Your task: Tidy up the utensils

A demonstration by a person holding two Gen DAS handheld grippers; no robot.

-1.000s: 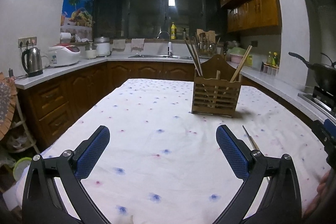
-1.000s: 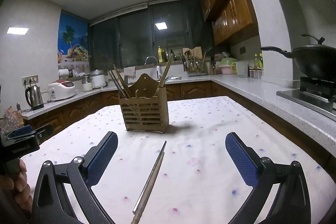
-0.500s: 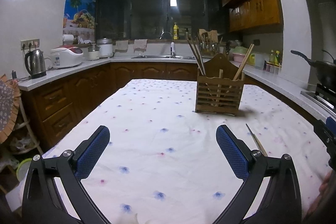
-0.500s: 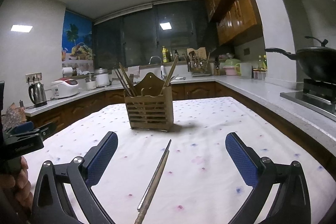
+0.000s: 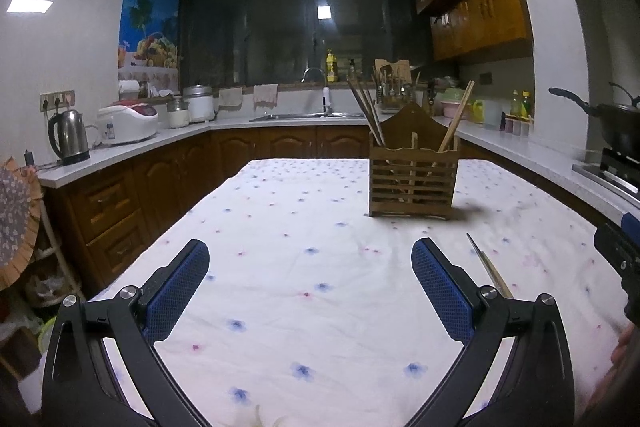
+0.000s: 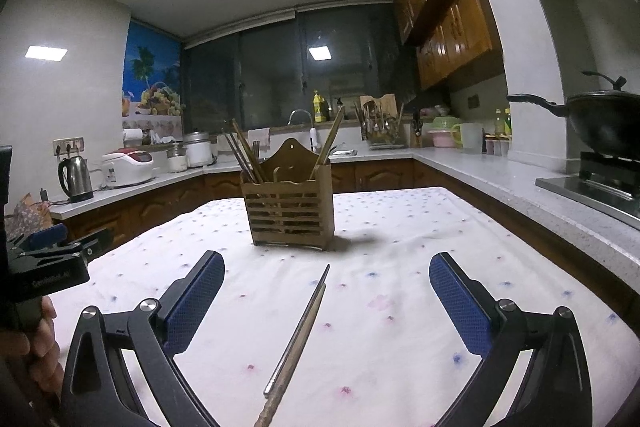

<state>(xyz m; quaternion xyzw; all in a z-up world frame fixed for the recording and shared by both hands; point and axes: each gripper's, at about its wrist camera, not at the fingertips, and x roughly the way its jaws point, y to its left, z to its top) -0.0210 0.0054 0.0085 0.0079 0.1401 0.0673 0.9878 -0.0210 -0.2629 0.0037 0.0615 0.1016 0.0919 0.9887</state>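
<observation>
Here, right gripper hangs wide open over the chopsticks; left gripper open, empty. Chopsticks look thin, stiff, slippery: pinch mid-length, both together.

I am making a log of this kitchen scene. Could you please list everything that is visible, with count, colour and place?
Chopsticks: one pair, metal and wood, lying on the tablecloth before the holder.
Holder: one, brown wood, standing mid-table with chopsticks inside.
Tablecloth: one, white with small flowers, over the table.
Kettle: one, steel, left counter.
Rice cooker: one, white and red, left counter.
Wok: one, black, on the stove at right.
Left gripper: open, blue pads.
Right gripper: open, over the chopsticks.
</observation>
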